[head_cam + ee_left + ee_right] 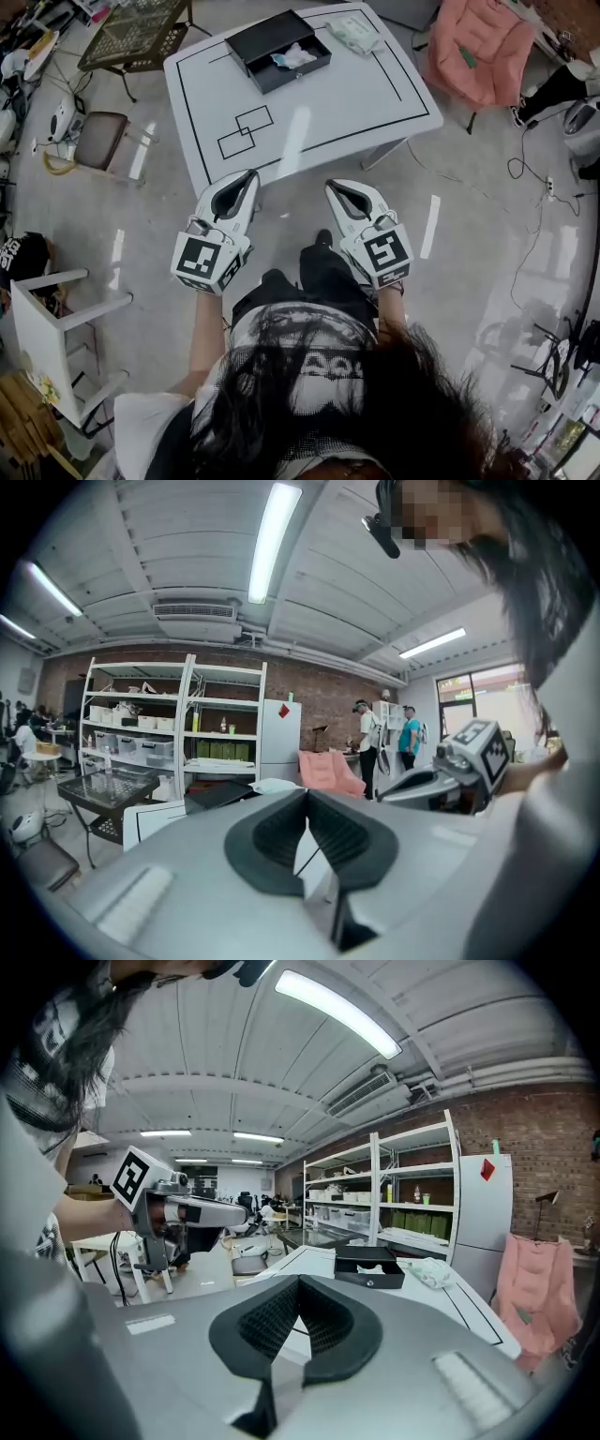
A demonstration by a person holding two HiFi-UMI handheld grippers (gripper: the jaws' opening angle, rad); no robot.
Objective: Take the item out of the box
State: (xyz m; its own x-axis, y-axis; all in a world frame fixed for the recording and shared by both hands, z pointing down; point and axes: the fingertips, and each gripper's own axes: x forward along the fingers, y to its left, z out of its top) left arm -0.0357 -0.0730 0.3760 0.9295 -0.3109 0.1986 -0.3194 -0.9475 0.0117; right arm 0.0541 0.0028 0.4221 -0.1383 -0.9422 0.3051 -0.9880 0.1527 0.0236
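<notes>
A black box [281, 49] stands open at the far side of the white table [309, 112], which is marked with black tape lines. Inside it lies a white and blue item [295, 58]. My left gripper [248, 175] and right gripper [333, 187] hover side by side just short of the table's near edge, both shut with nothing in them. In the right gripper view the closed jaws [300, 1283] point toward the box [367, 1280] with the item [372, 1268] showing inside, and the left gripper [187, 1211] is at the left. The left gripper view shows its closed jaws [307, 794].
A white-green packet [354, 33] lies on the table right of the box. A pink chair [473, 47] stands at the far right, a mesh table [131, 33] and a stool [98, 141] at the left, a white chair [56, 328] nearer. Cables run over the floor on the right.
</notes>
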